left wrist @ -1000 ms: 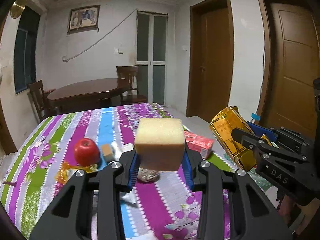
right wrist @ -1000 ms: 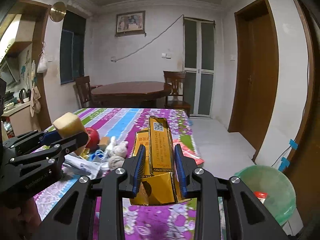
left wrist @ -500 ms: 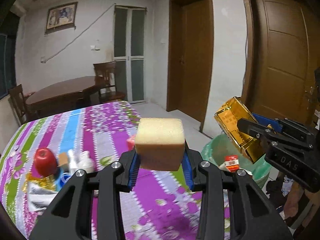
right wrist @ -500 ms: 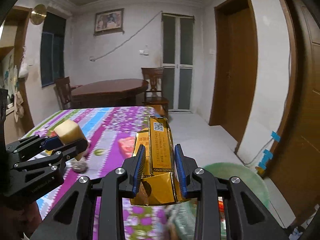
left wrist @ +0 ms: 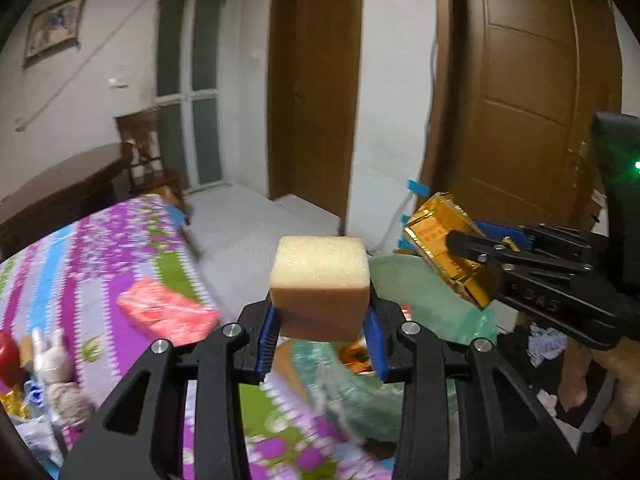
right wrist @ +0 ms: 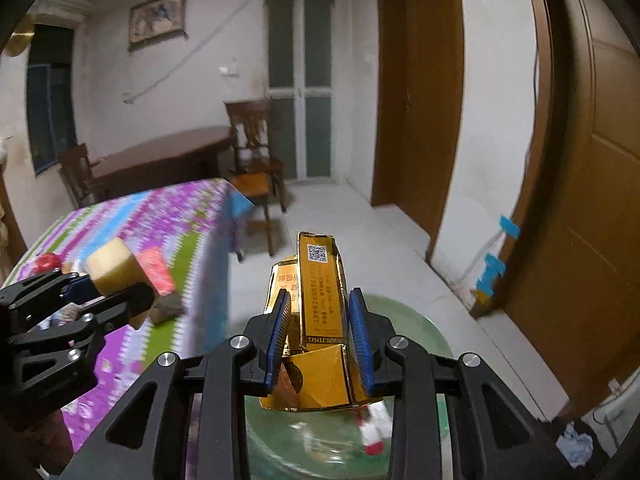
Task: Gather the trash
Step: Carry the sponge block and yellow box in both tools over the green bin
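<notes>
My left gripper is shut on a yellow sponge block, held above the table's edge beside the green bin. My right gripper is shut on a crumpled gold carton, directly over the green bin on the floor. From the left wrist view the right gripper with the gold carton sits at the right, over the bin. From the right wrist view the left gripper with the sponge is at the left. Some trash lies inside the bin.
The table with a striped floral cloth carries a red pack, an apple, a small plush toy and wrappers. A dark wooden table and chair stand behind. Brown doors line the right wall.
Both grippers have swung right, off the table toward the green bin, each keeping hold of its item. The bin now sits beneath the right gripper.
</notes>
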`<state>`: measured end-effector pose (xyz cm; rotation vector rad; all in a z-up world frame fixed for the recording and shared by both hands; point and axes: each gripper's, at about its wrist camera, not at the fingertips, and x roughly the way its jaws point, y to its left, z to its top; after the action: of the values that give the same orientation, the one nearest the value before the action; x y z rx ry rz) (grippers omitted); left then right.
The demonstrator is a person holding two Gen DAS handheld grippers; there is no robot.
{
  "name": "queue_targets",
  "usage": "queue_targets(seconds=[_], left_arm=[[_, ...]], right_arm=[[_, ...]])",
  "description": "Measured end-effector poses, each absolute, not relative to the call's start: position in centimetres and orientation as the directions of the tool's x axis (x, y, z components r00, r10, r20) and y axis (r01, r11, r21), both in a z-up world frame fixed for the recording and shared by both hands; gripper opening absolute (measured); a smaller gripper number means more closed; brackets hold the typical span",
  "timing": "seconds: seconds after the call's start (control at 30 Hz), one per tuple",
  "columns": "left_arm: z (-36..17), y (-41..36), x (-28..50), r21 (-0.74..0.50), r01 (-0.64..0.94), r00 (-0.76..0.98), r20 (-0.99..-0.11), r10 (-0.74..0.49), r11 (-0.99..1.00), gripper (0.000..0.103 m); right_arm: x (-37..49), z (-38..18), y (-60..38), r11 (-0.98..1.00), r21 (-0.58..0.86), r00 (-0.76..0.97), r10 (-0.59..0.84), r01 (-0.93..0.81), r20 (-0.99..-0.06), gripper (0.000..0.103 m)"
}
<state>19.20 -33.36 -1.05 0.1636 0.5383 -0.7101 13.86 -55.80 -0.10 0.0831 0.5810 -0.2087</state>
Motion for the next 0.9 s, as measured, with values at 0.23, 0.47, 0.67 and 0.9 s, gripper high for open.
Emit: queue_targets(seconds=[0.23,0.47,0.67,0.9], left_arm=[[-3.6,-38.9,20.8,-0.051,0.705,0.544,-0.601,-0.585,0.708,0.035],[-6.9,-41.1,23.1,-0.065,0.699,0.497,-0.671,-0.55,0.712,0.035],[-8.1,-41.4,23.8,-0.065,0.693,0.49,-0.688,-0.535,0.718,0.035],[-7.9,-41.7,23.7,-0.055,0.692,0.497,-0.686,-0.531,0.719,0.035]], right_arm=[[16.7,-5.3,-61.0,0.963,0.047,0.722,-0.166,0.265,-0.672,0.031],[18.1,-8.9,-62.1,0.955,0.055,0.677,-0.166,0.292,-0.717,0.031],[18.5,-9.6,-62.4,0.952,0.057,0.671,-0.168,0.3,-0.722,0.032],[18.7,-9.8,-62.3,0.953,0.063,0.675,-0.163,0.297,-0.72,0.032]])
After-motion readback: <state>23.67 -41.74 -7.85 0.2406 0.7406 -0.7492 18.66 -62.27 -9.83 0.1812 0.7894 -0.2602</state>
